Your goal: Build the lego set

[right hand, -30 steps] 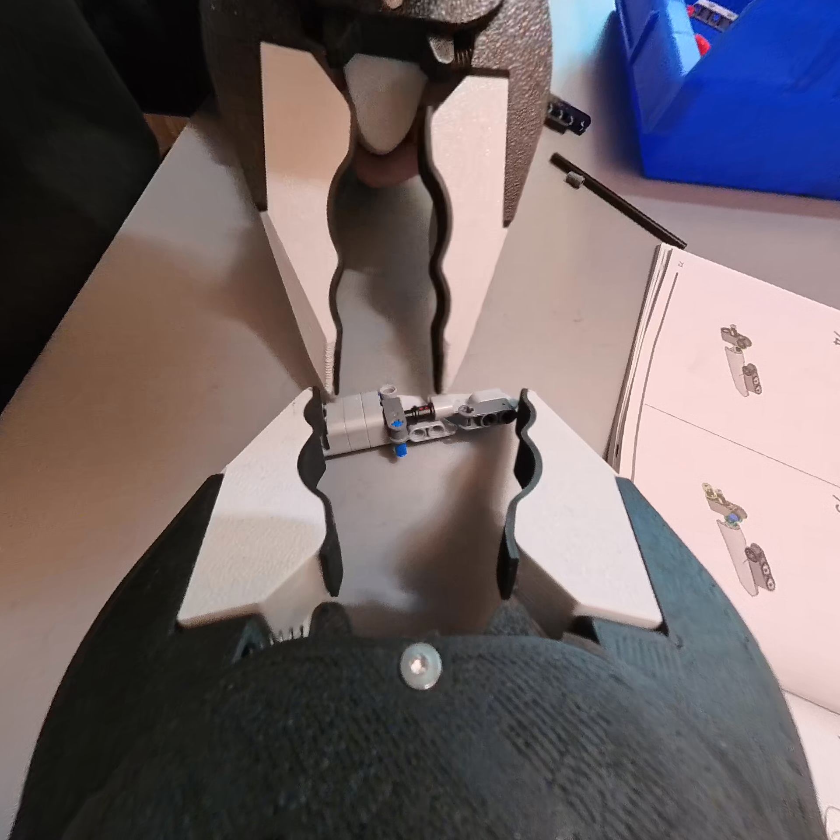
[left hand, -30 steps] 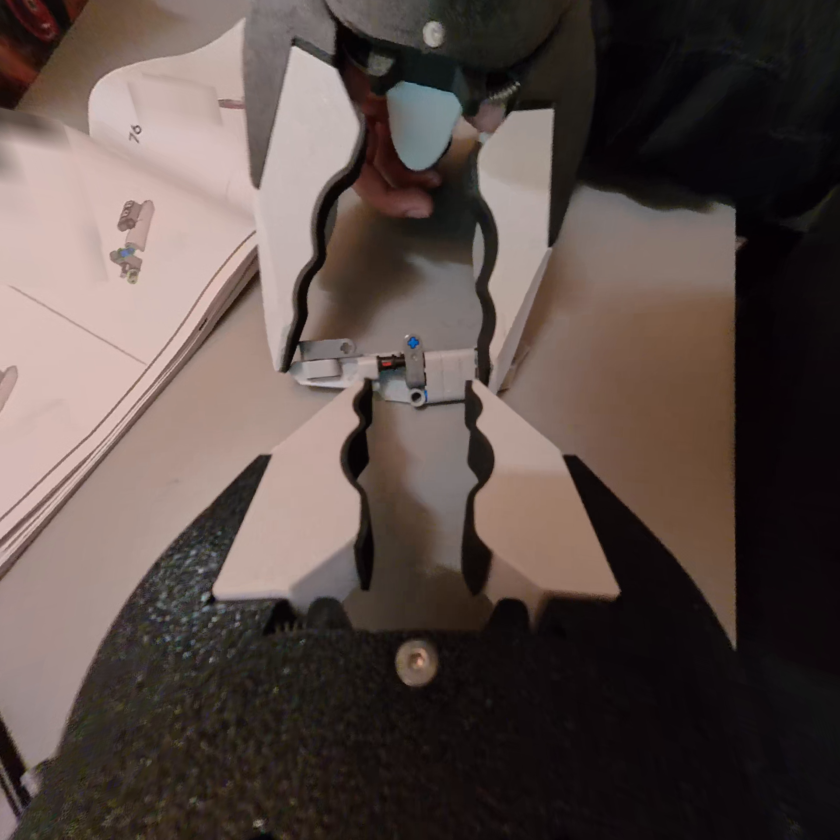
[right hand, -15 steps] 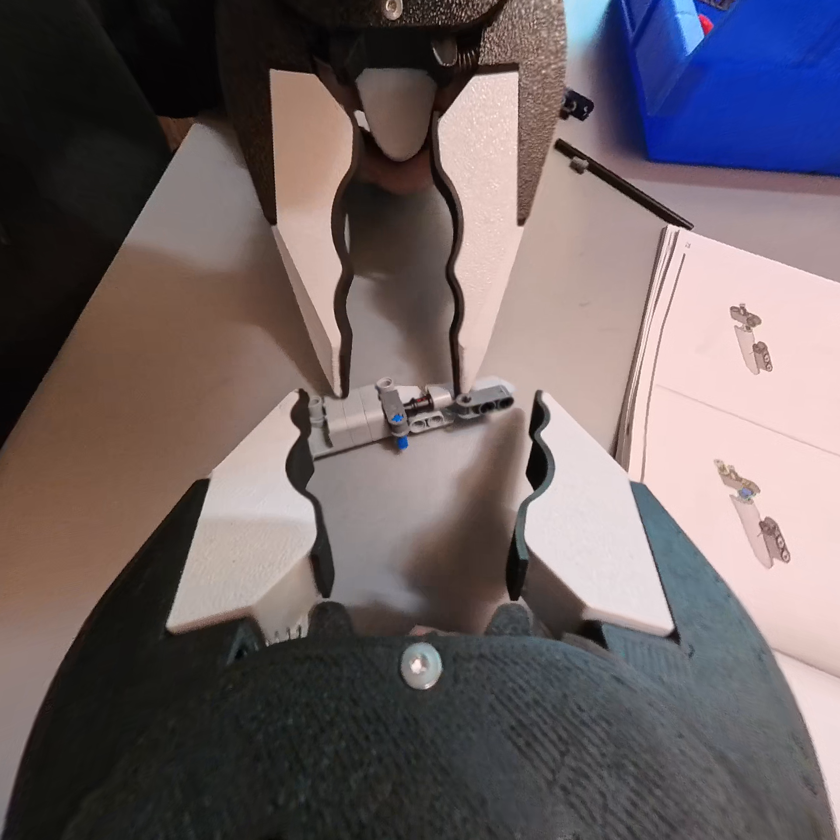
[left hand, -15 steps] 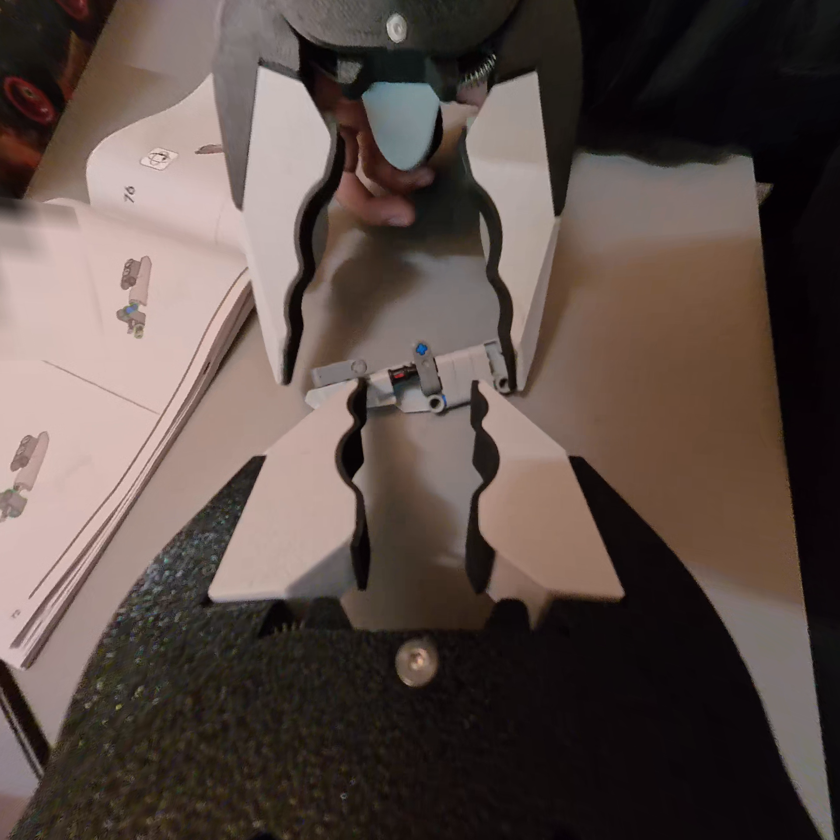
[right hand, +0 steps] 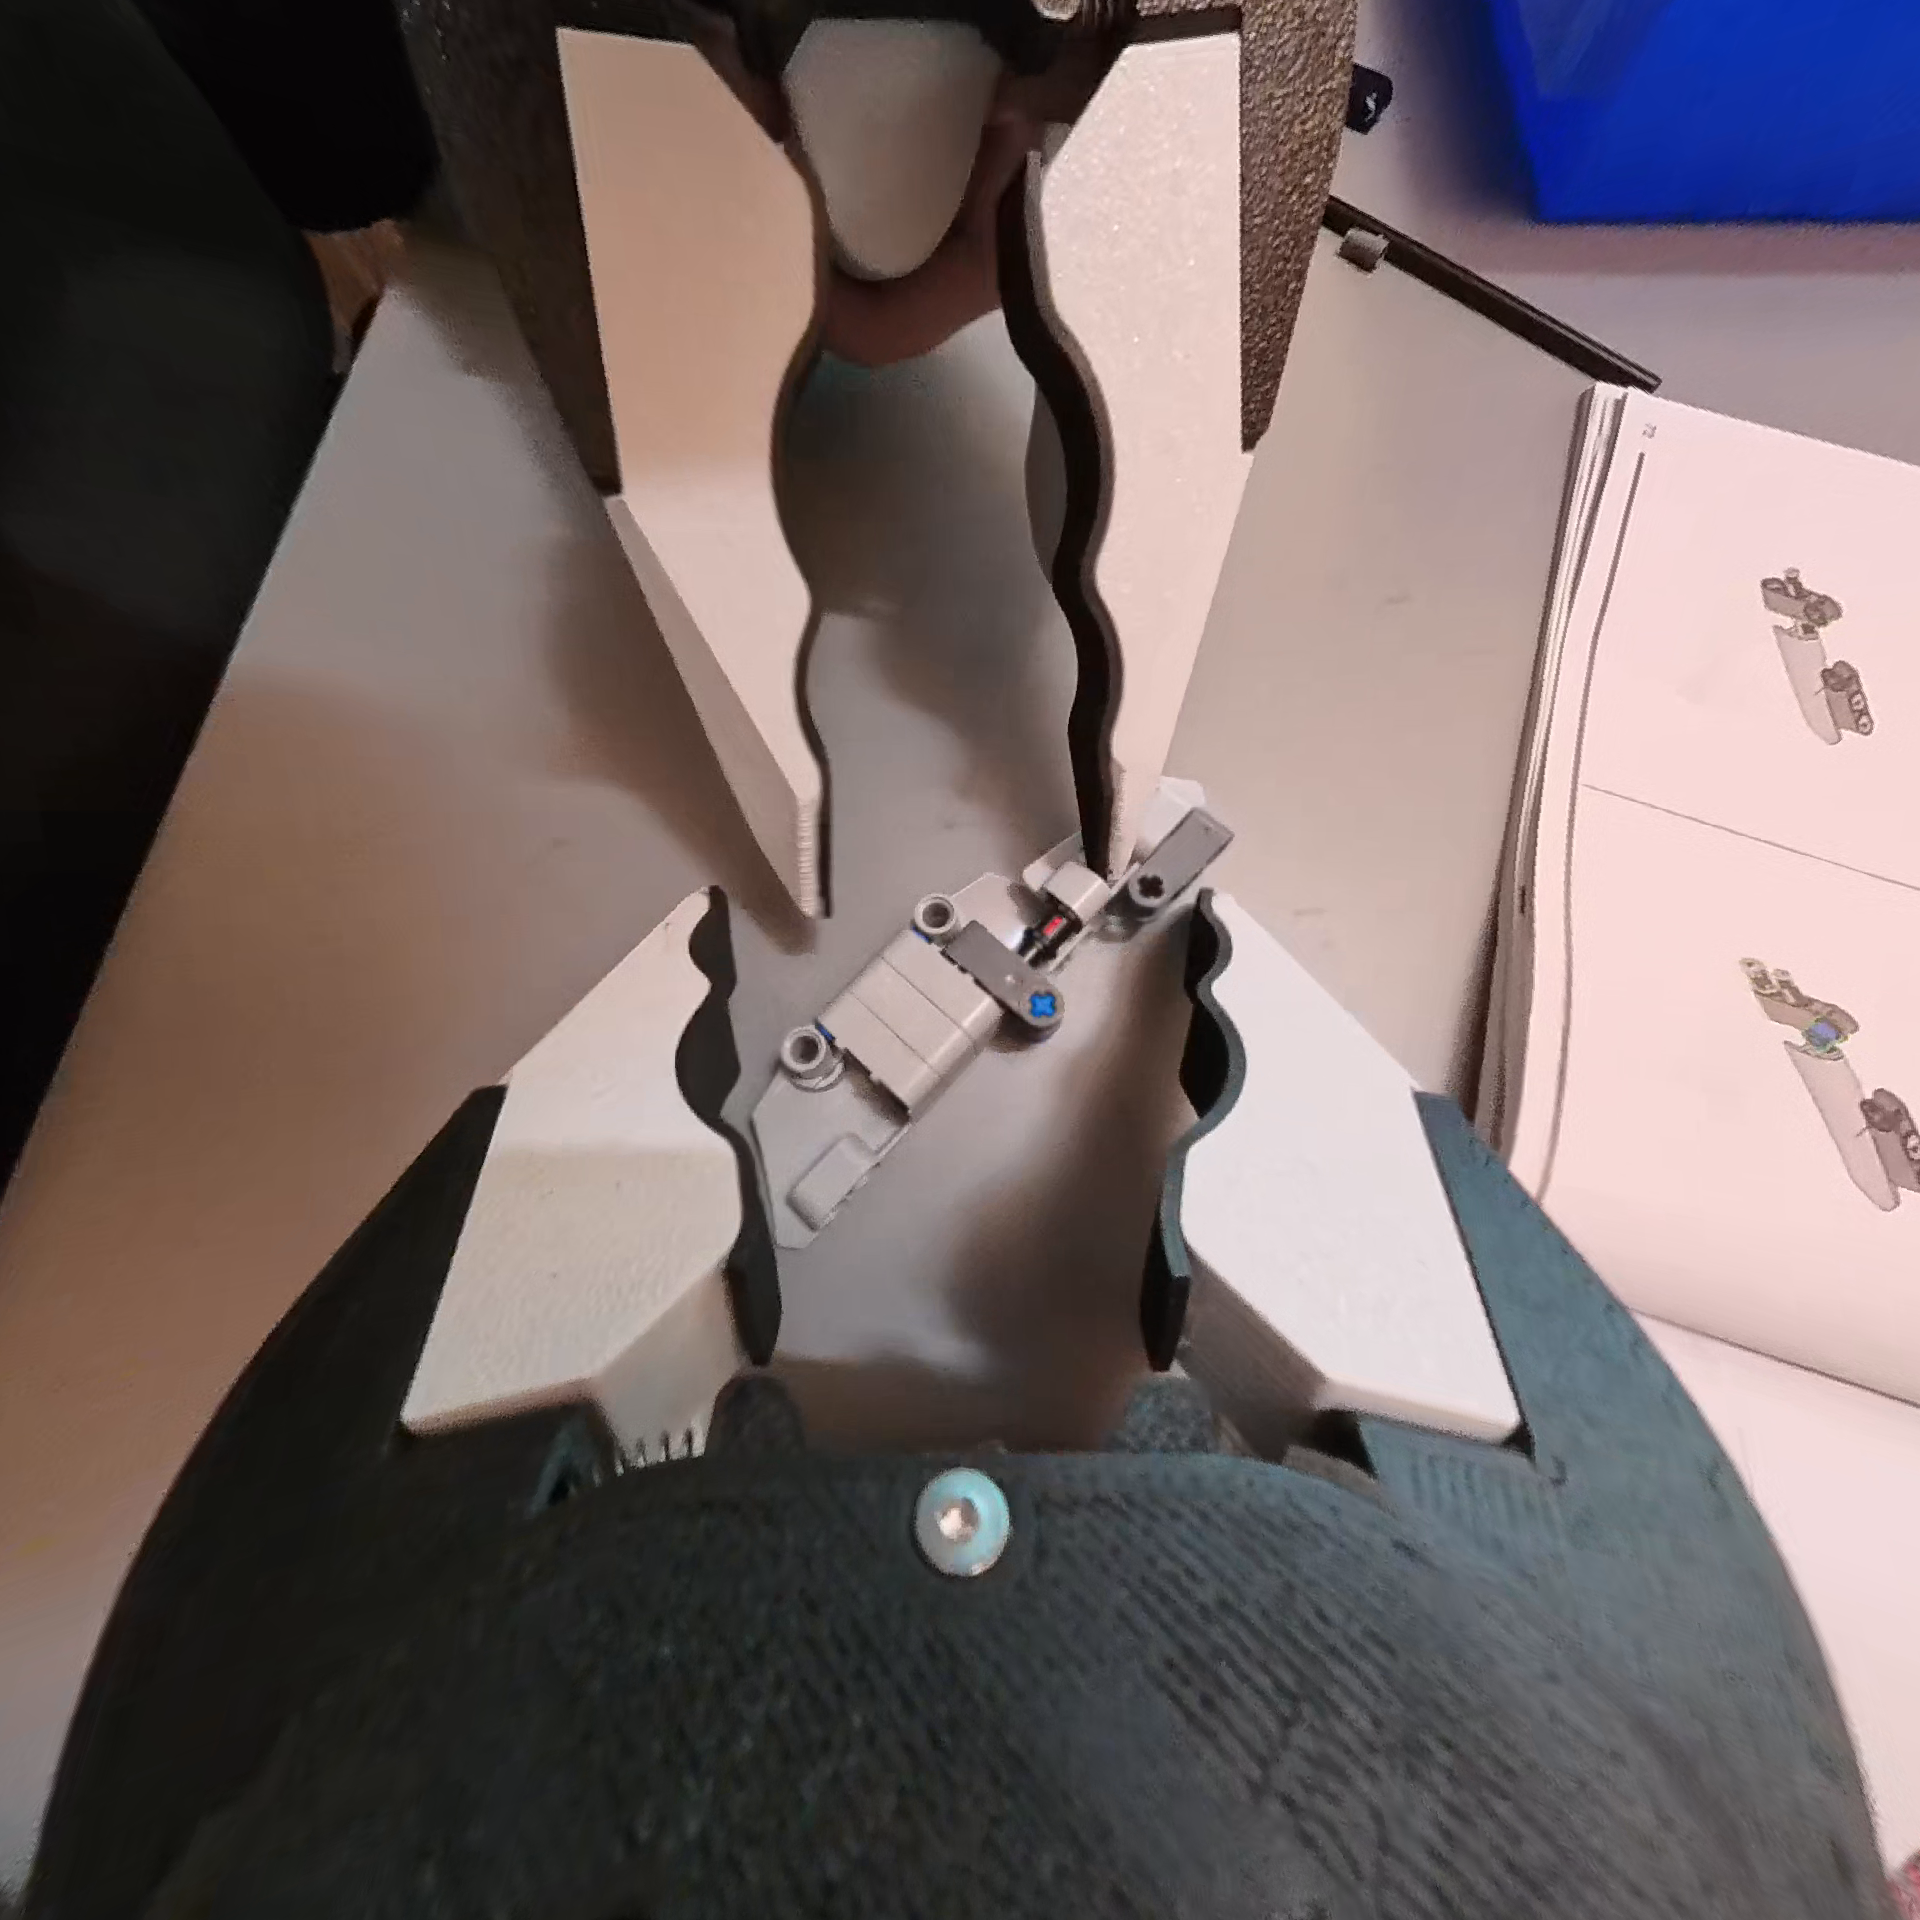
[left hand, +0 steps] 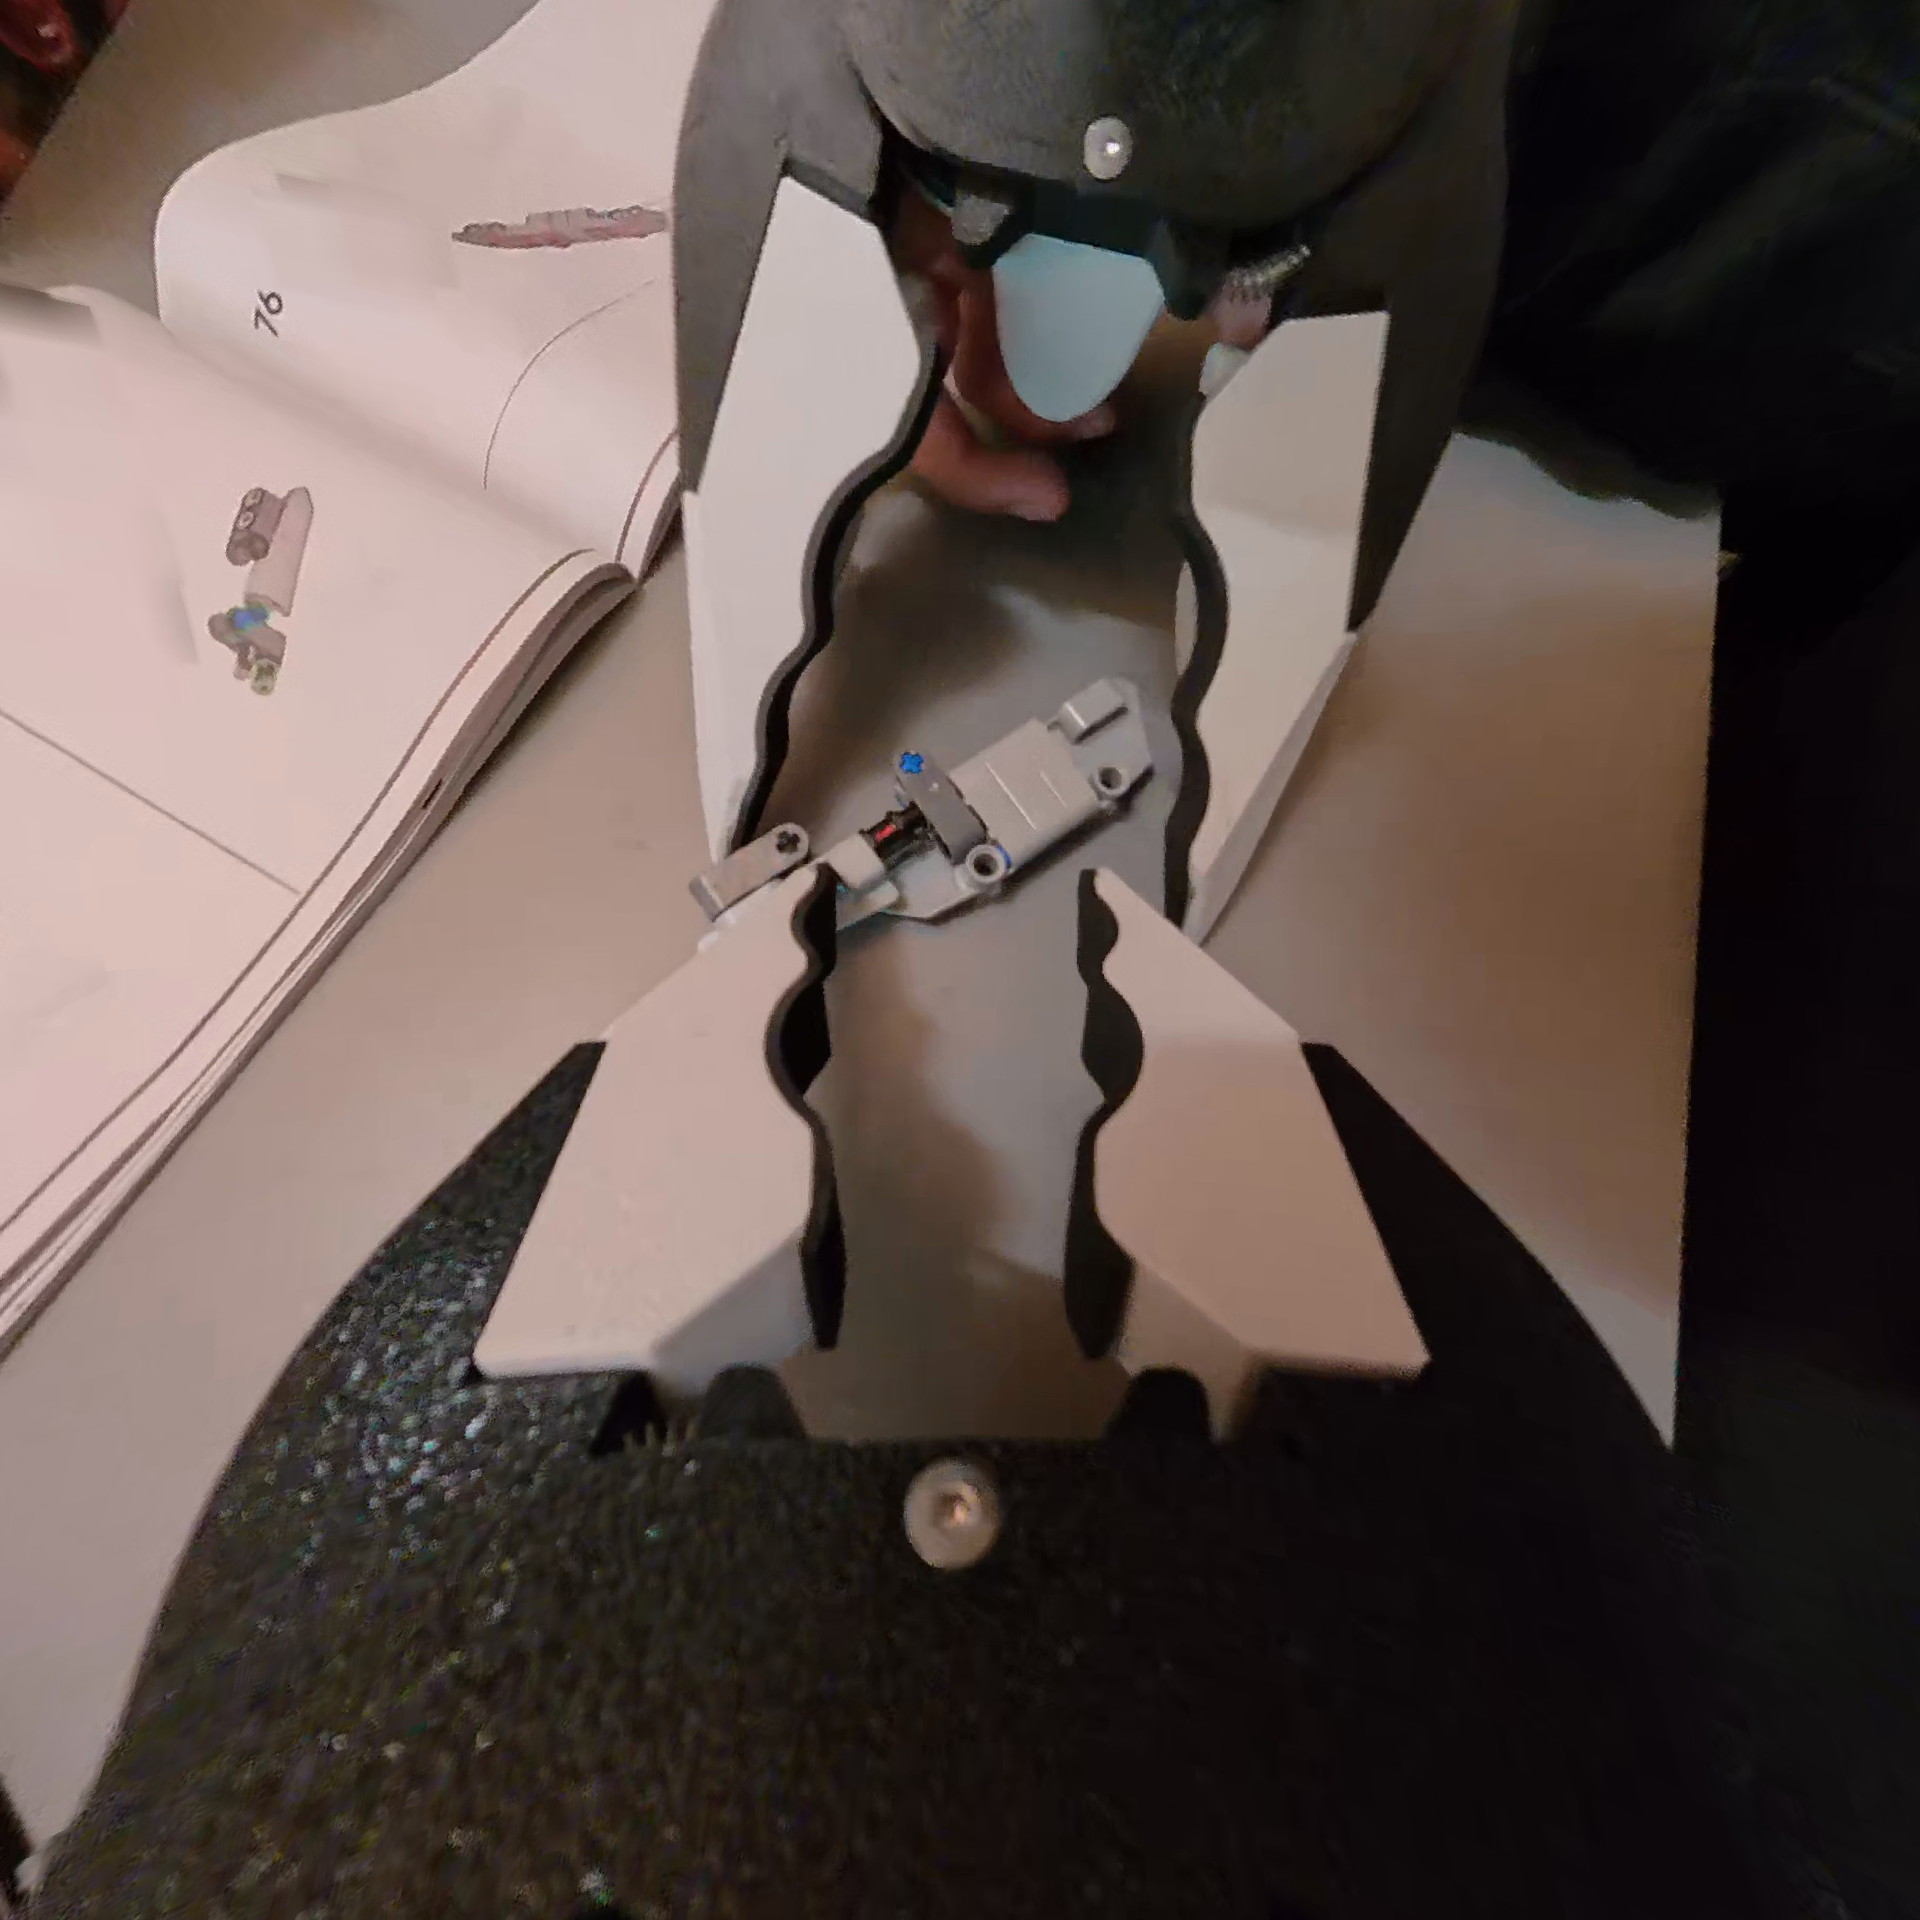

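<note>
A small grey Lego assembly (left hand: 1023, 795) with blue pins and a dark lever lies slantwise on the pale table (left hand: 1455, 935). My left gripper (left hand: 951, 894) is open; one of its fingertips (right hand: 1091, 821) rests on the assembly's thin end. My right gripper (right hand: 956, 914) is open wide, and the assembly (right hand: 914, 1029) lies between its fingers without being gripped. The two grippers face each other tip to tip. The right gripper (left hand: 961, 831) shows opposite in the left wrist view, and the left gripper (right hand: 961, 883) opposite in the right wrist view.
An open instruction booklet (left hand: 312, 623) lies beside the grippers; it also shows in the right wrist view (right hand: 1714, 831). A blue bin (right hand: 1714, 104) and a thin black axle (right hand: 1507, 301) sit at the back. The table edge (left hand: 1704, 935) drops into dark close by. The grippers are tip to tip, or close to it.
The right gripper let go of the assembly and opened wider. The assembly turned from crosswise to slantwise and now lies farther in between the right fingers.
</note>
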